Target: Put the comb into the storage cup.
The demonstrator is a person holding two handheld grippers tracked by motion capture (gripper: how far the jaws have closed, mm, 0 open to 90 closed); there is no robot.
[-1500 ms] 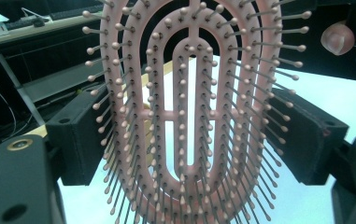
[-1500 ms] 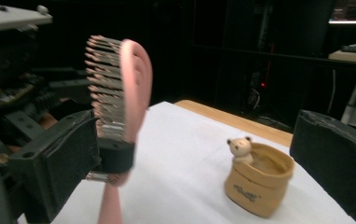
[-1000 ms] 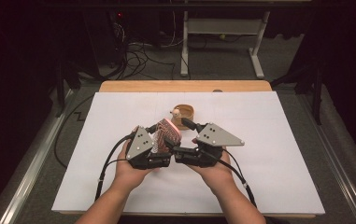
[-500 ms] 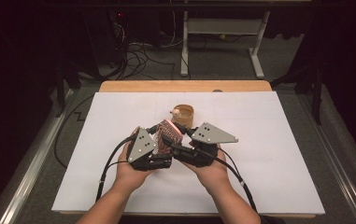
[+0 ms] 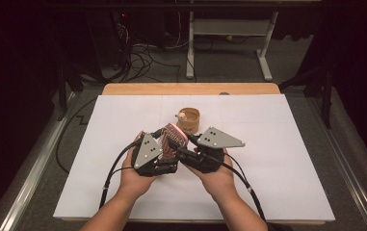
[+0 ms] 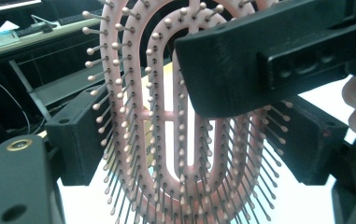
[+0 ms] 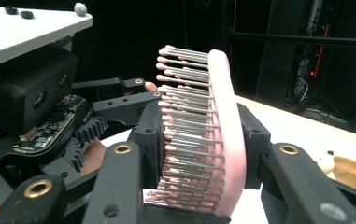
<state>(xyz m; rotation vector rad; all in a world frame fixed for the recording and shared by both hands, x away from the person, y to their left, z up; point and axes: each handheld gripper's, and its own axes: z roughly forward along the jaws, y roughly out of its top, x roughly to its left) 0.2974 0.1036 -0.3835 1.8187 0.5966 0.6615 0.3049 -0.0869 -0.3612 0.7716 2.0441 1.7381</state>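
Holding the pink hairbrush (image 5: 174, 136) between my two grippers, I have it lifted just above the white table (image 5: 277, 183), in the middle and toward the near side. My right gripper (image 7: 199, 140) is nearly shut, one jaw against the bristle tips and the other on the smooth back, so it pinches the brush through its thickness. My left gripper (image 6: 185, 140) takes it the other way, jaws drawn in on the two outer edges of the looped head, across its width. In that gripper's view a jaw of the right gripper crosses in front of the bristles.

The brush's long axis stands roughly upright, tipped toward the far side, bristles facing left toward my left hand (image 5: 135, 175). Both hands are equally close; neither must reach.

Just beyond the brush, on the far side and slightly right, sits a small round wooden holder (image 5: 189, 119), near but not touching. I judge the move runs that way, away from me. Left, right and near sides lie open, table edges well off.
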